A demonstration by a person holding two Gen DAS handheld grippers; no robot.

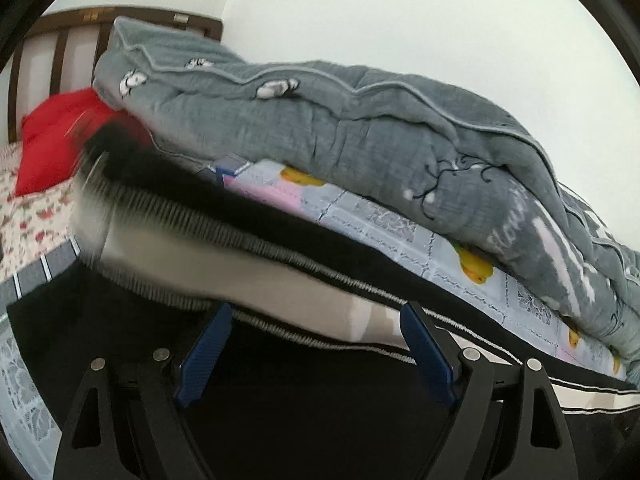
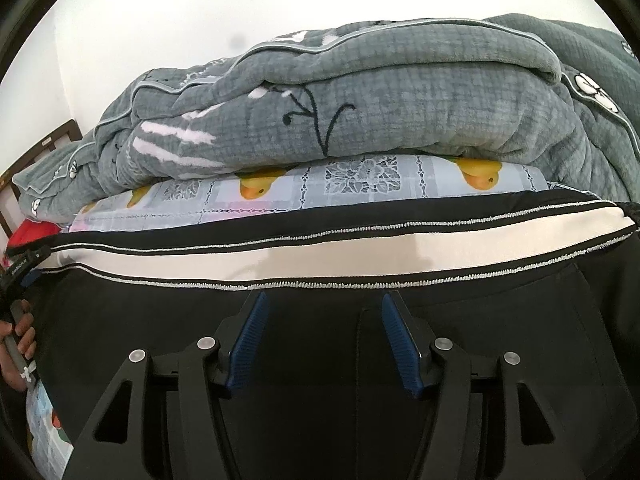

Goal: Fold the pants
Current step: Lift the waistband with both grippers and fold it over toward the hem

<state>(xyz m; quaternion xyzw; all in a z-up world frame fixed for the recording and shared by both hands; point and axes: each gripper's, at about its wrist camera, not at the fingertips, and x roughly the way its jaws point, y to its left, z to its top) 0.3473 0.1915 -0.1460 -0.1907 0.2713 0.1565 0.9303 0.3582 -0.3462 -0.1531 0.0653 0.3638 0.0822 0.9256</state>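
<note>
One pair of black pants (image 2: 320,360) with a white side stripe lies flat on the bed (image 2: 360,184), under both tongs. Left tongs (image 1: 316,320) and right tongs (image 2: 322,312) stand apart, holding nothing. Risk: closing on one layer only would skew the fold. One grey quilt (image 2: 360,112) at 12 o'clock; one red pillow (image 1: 56,140) at 10 o'clock

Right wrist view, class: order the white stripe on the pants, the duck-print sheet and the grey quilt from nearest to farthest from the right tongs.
1. White stripe: just ahead of the right tongs, on the black pants.
2. Duck-print sheet: beyond the pants.
3. Grey quilt: heaped on the sheet, against the wall.
</note>
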